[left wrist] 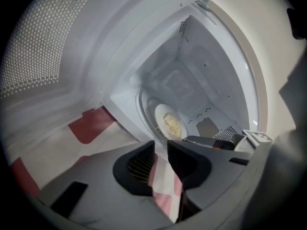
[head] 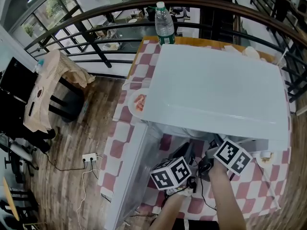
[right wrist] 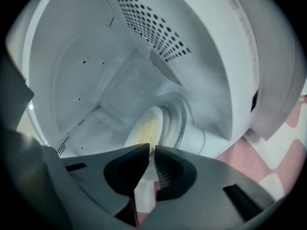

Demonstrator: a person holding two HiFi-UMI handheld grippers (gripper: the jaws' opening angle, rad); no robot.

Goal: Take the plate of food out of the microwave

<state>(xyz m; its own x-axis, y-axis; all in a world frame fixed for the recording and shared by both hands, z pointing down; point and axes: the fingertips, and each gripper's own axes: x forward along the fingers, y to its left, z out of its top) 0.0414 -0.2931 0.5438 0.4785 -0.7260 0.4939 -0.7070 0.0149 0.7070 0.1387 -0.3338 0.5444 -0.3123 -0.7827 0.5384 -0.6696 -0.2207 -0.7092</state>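
Observation:
The white microwave stands with its door swung open to the left. Inside, a white plate of yellow food rests on the glass turntable. My right gripper reaches into the cavity, and its jaws are nearly together on the plate's near rim. My left gripper hangs at the cavity's mouth, short of the plate, with a clear gap and nothing between its jaws. In the head view only the marker cubes show; the microwave's top hides the jaws.
A water bottle stands behind the microwave. Another plate with food sits on the checked tablecloth at the microwave's left, and a small dish at its right. The open door walls off the left side.

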